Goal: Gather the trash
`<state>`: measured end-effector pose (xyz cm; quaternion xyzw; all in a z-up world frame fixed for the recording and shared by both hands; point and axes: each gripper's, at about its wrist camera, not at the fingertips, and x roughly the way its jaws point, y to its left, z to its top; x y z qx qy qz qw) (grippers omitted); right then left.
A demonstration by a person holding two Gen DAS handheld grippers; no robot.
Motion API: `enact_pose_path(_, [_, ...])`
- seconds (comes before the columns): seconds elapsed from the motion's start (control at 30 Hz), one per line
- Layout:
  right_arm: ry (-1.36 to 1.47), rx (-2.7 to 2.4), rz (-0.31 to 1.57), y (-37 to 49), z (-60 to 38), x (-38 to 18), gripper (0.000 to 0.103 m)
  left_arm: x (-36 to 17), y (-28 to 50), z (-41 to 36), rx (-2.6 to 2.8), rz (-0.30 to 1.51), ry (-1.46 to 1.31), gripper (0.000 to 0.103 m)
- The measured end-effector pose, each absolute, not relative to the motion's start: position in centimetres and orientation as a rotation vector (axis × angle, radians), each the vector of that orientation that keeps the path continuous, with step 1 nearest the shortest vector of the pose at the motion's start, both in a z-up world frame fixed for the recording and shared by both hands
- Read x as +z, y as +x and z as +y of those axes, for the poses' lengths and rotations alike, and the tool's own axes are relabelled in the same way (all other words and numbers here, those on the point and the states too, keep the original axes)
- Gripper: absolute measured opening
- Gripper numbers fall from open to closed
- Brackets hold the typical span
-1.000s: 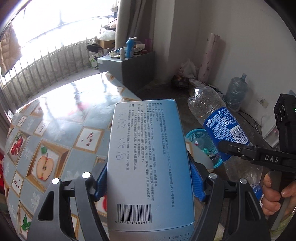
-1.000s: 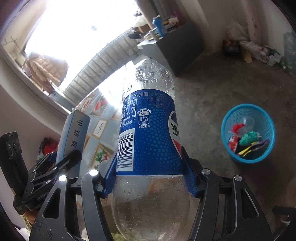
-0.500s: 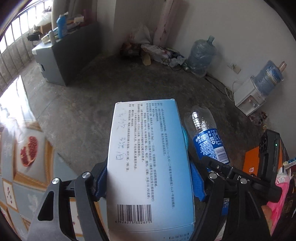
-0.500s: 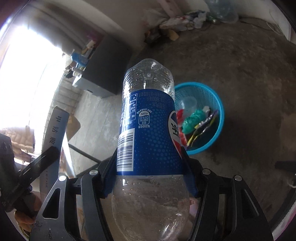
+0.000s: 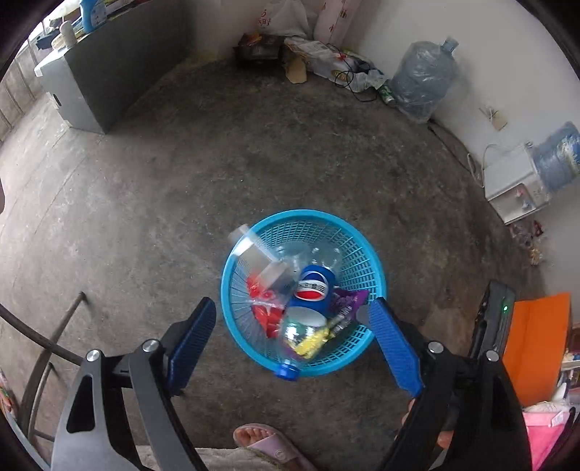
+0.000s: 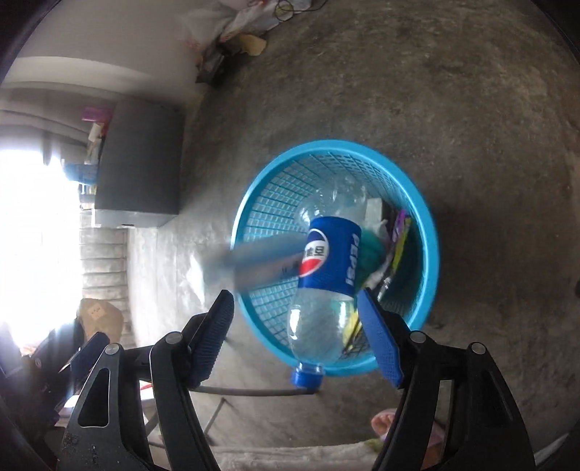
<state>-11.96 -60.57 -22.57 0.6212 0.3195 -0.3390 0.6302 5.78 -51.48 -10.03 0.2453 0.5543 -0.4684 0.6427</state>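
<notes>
The bottle lying in the basket has a blue label reading "PEPSI" in white capitals beside the round red, white and blue logo. No other writing is legible.

A room with a rough grey floor and white walls

A grey concrete floor is spreading across the room. A dark grey cabinet is standing by the wall with bottles sitting on top. Bags and papers are lying in the far corner. A big water jug is leaning near the white wall. Bright daylight is coming in through a window
</notes>
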Motion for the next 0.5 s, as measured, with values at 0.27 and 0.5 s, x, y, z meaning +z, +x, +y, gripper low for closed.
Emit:
enact_pose_path(0.27, [1.3,-0.85,0.75,-14.1,-58.0,-20.3,0.068,-7.2,5.4,-48.3,-1.113,1.19,0.515,0.084])
enact_pose_path(0.5, [1.141,-0.873,0.741,-13.5,-54.6,-15.0,0.068,-2.4,4.6,-42.5,-1.168,1.119,0.429,0.084])
